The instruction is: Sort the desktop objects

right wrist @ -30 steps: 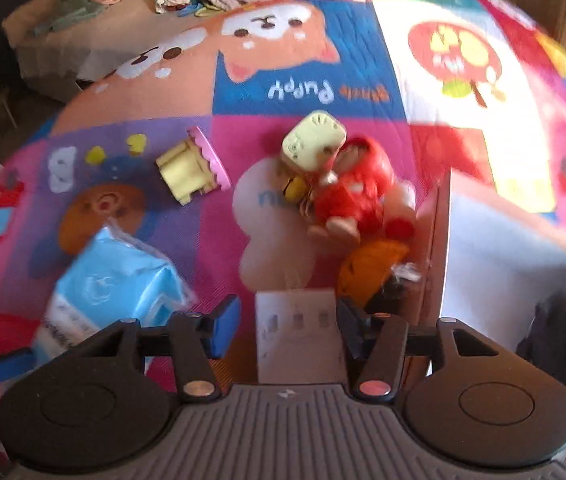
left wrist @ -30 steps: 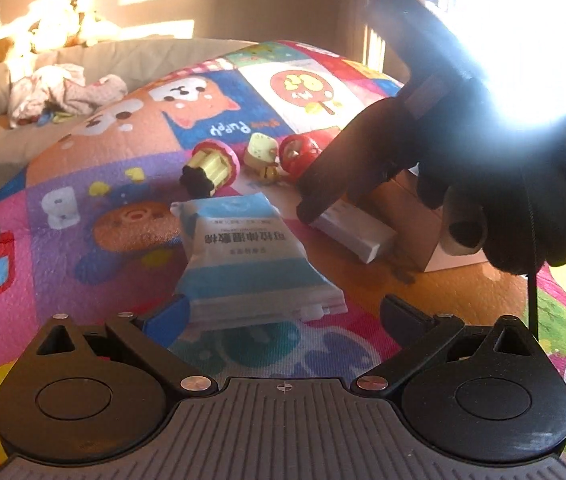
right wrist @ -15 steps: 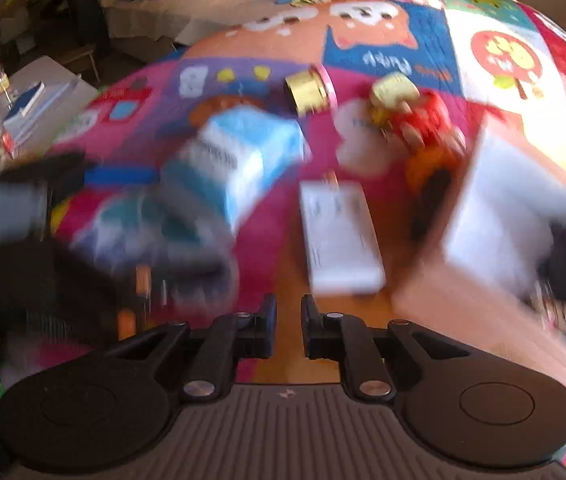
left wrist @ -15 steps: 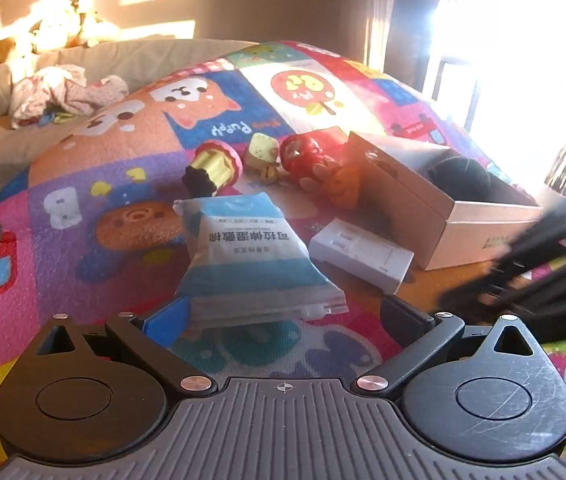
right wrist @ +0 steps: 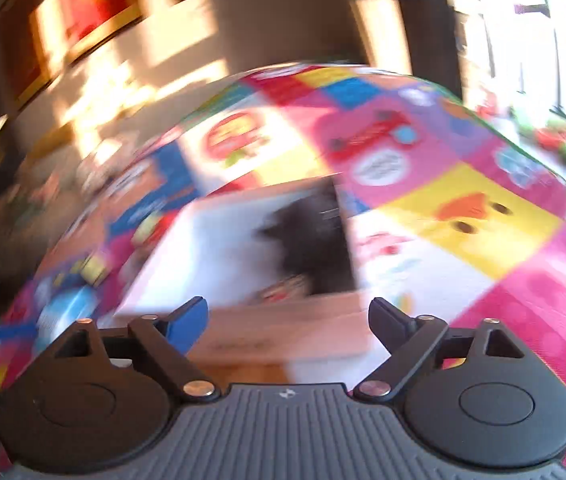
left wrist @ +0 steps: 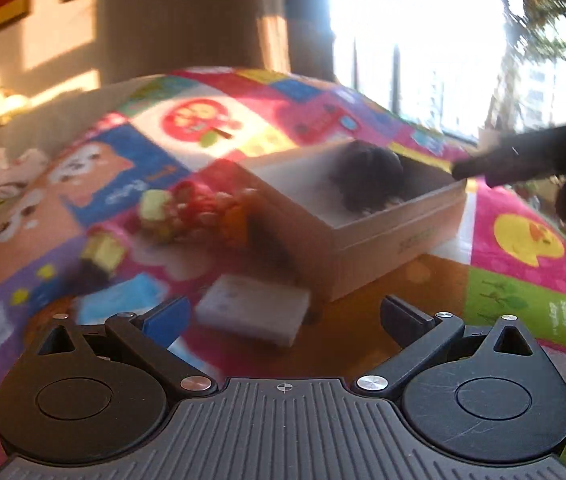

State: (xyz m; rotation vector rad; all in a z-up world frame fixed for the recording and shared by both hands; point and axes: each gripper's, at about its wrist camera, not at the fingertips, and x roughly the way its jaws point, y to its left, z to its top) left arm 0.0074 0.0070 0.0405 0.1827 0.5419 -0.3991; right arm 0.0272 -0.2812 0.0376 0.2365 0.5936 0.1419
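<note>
the pictures are blurred, so small things are hard to read.

in the left wrist view, at about 9 o'clock, a blue and white soft packet (left wrist: 123,298) lies flat on the colourful mat (left wrist: 531,248). it is judged to be light and squashy, and it may slip, so it is best pinched at a flat edge. just above it, at about 10 o'clock, a yellow and pink cup toy (left wrist: 103,250) lies on its side. it looks light and stiff. next to it a small yellow-green toy (left wrist: 157,214) and a red soft toy (left wrist: 203,210) are bunched together, touching. the red one is judged to be soft and easy to squeeze.

near the middle, a flat white box (left wrist: 253,312) lies just ahead of the left tool (left wrist: 283,316), whose jaws are spread wide with nothing between them. the box looks stiff and light, and is best taken across its narrow sides.

at about 1 o'clock stands the open cardboard box (left wrist: 383,236), with a dark fuzzy thing (left wrist: 367,178) already inside. its near wall stands in the way of a low move, so things must be lifted over it.

in the right wrist view, the right tool (right wrist: 289,320) has just been opening, and nothing is seen between its jaws.
</note>
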